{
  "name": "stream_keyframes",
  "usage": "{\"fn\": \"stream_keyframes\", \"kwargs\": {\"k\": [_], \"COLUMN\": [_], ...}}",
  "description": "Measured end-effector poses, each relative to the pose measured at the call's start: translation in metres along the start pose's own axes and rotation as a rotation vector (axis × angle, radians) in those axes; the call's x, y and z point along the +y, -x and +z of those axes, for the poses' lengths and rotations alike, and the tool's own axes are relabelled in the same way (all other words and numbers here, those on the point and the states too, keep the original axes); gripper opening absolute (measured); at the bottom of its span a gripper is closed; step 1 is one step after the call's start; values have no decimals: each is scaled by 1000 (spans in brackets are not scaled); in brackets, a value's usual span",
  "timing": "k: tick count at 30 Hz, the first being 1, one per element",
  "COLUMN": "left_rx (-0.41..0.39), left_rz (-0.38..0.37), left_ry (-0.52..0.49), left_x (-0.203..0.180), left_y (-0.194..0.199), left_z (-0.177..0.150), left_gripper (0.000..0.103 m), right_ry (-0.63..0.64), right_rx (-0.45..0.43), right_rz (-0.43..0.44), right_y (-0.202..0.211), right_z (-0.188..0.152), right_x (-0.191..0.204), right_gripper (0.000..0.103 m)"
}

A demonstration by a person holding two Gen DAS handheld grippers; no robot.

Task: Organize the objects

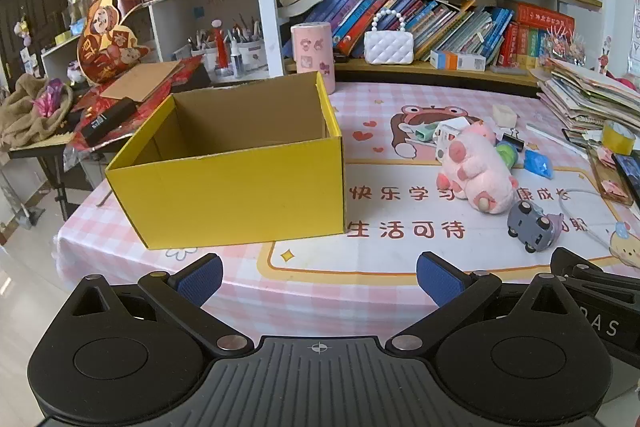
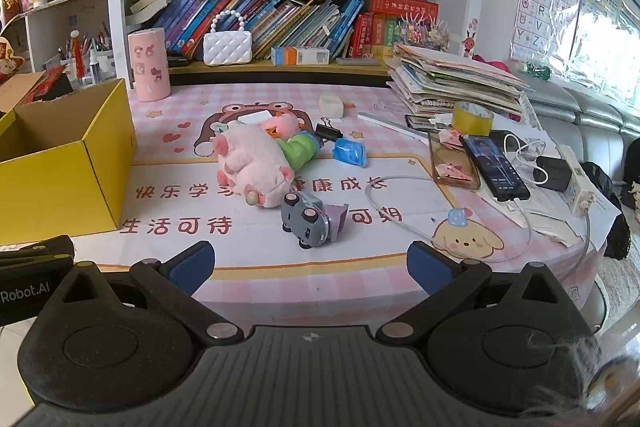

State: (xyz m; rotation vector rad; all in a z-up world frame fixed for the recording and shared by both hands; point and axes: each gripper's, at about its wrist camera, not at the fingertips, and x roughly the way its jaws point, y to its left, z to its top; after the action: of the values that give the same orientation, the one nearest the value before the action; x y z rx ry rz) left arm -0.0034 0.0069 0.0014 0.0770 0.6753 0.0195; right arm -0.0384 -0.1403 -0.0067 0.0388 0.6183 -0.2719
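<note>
Both grippers, left (image 1: 319,277) and right (image 2: 311,267), jaws wide apart, empty, yellow box (image 1: 240,187) and pink plush pig (image 2: 252,167) ahead, untouched

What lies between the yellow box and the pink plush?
Nothing stands there: only bare printed tablecloth between the box and the plush. Both wrist views show it.

The box (image 1: 240,163) stands left on the table (image 1: 400,259) — plush pig (image 1: 476,167) right, toy car (image 1: 532,225) before it.

Left gripper (image 1: 319,273) jaws spread wide, nothing between, tilted downward. Right gripper (image 2: 310,261) same, alongside.
</note>
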Motion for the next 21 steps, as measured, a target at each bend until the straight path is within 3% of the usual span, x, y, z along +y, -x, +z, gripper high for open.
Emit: {"fn": "stream_keyframes", "kwargs": {"k": [21], "left_rx": [28], "left_rz": [-30], "left_ry": [2], "left_x": [3], "left_y": [-11], "left_z": [1], "left_gripper": [103], "right_ry": [12], "right_rx": [28], "right_rz": [-21], "right_y": [-13], "right_z": [0], "right_x": [5], "right_gripper": [103]}}
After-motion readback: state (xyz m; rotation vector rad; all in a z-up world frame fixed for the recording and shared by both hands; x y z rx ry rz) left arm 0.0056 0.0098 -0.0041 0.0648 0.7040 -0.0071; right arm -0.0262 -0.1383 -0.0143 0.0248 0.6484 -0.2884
